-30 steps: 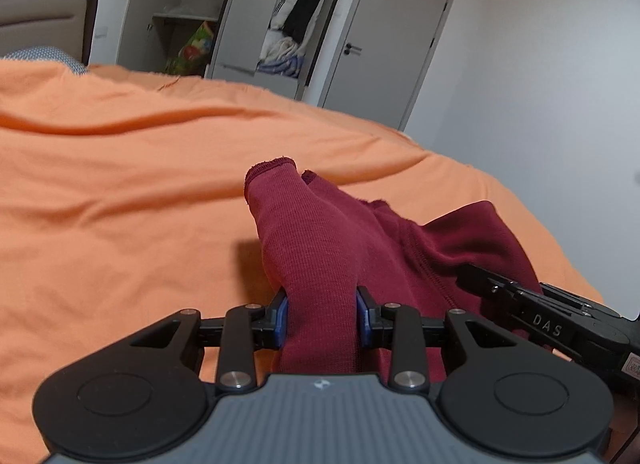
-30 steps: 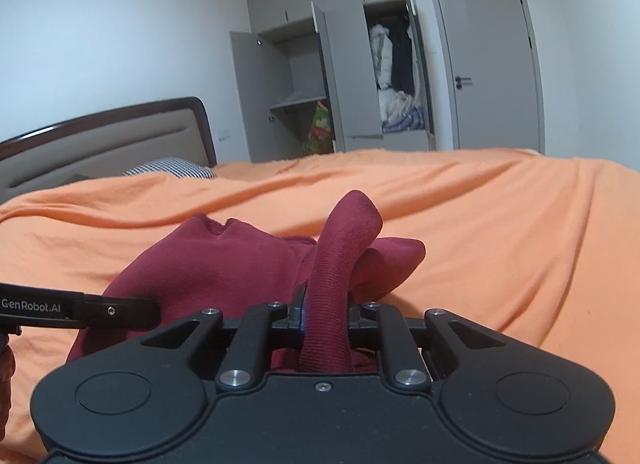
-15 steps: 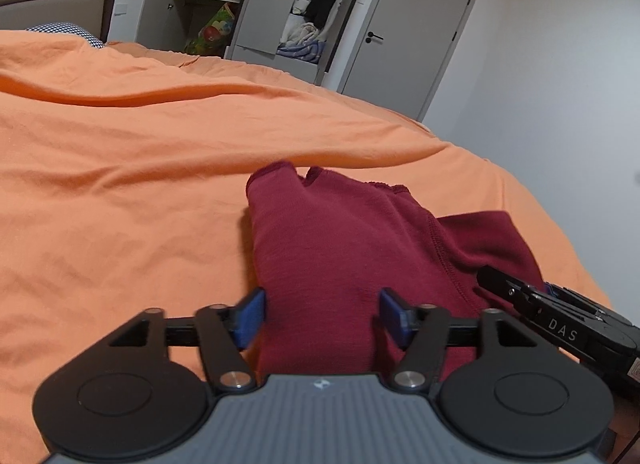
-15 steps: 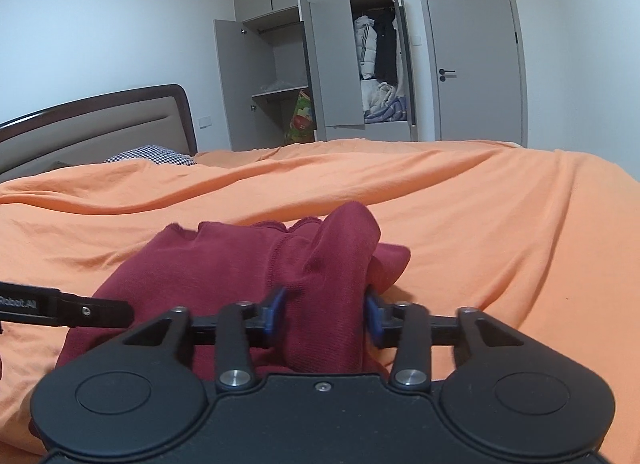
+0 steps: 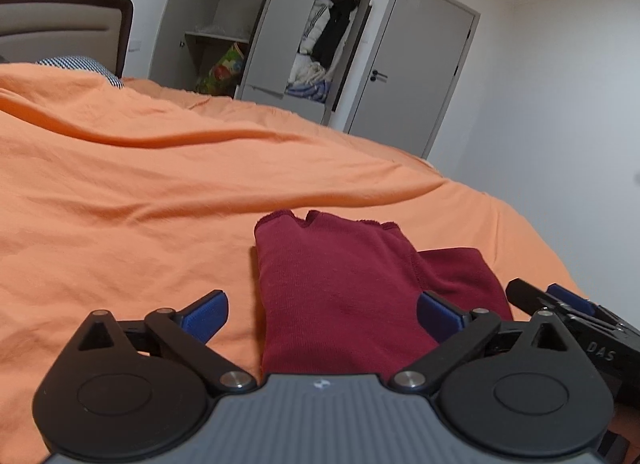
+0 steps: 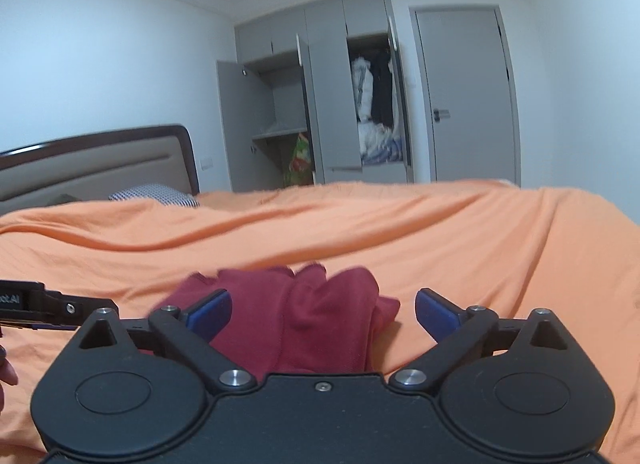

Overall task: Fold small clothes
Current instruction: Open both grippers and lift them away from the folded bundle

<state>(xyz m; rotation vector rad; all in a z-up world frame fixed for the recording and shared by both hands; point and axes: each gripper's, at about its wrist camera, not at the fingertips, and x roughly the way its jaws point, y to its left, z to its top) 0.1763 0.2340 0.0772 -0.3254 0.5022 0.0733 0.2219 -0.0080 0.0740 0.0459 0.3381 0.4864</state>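
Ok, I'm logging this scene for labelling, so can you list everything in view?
Dark red knit garment: one, folded, on the bed between both grippers.
Orange bedspread: one, covering the bed.
Padded beige headboard with dark frame: one, far left.
Checked pillow: one, by the headboard.
Grey wardrobe: one, doors open, clothes inside.
Grey door: one, shut, right of the wardrobe.
Left gripper: open, blue pads.
Right gripper: open, blue pads.

Left tongs (image 5: 322, 314) spread wide; right tongs (image 6: 323, 314) spread wide.
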